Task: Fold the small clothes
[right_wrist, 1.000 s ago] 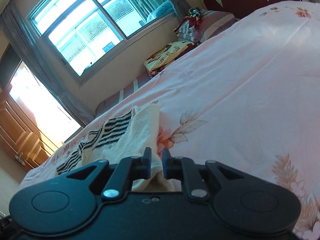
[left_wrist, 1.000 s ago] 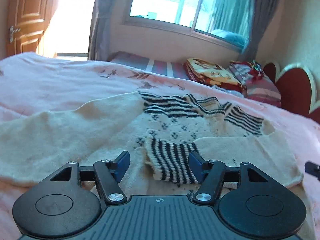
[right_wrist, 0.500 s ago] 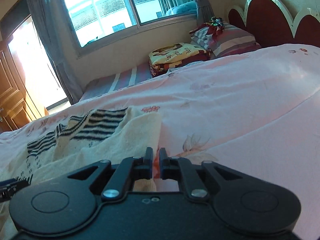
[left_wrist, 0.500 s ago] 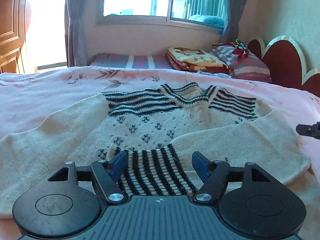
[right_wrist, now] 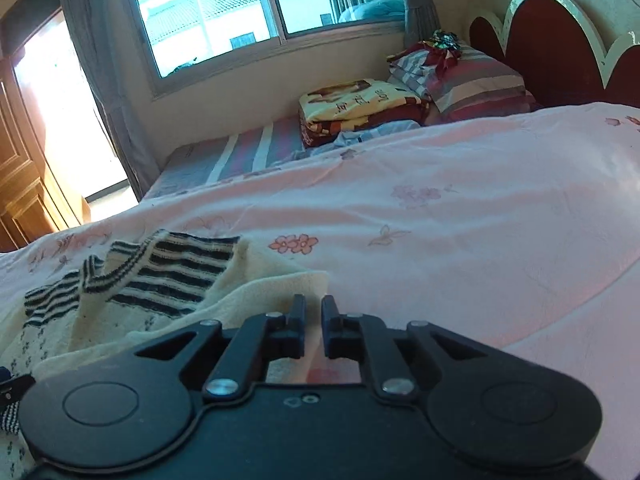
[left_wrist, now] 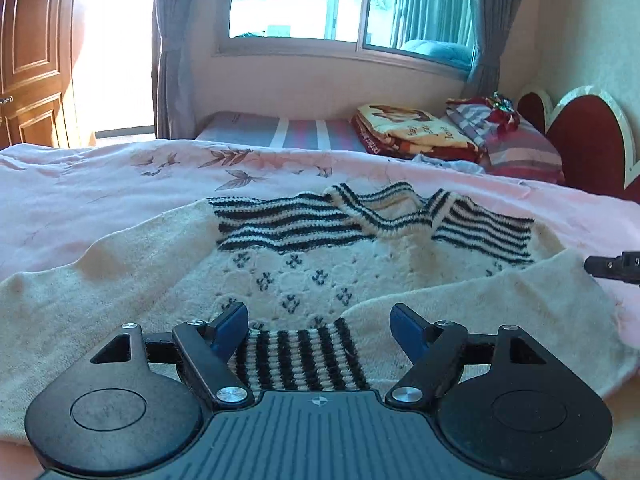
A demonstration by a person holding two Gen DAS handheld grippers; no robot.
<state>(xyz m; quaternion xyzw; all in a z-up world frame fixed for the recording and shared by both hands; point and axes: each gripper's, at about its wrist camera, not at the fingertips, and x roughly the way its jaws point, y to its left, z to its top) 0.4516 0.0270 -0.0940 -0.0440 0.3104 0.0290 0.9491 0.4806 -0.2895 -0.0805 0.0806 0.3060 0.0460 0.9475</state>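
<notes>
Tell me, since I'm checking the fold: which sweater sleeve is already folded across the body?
The right-hand sleeve: its striped cuff lies on the chest, while the left sleeve remains spread outward.

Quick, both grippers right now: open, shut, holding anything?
Left gripper: open, fingers either side of the sweater's striped cuff, not gripping it.
Right gripper: nearly shut with a narrow gap, holding nothing, at the cream sleeve edge.

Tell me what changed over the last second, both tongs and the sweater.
The right tongs opened slightly and let go of the cream sleeve they were pinching; a narrow gap now shows between the fingers, and the sleeve lies on the pink bedspread. Both views levelled out. The left tongs stayed wide open over the striped cuff, holding nothing. The sweater remained spread with that sleeve folded across it.
</notes>
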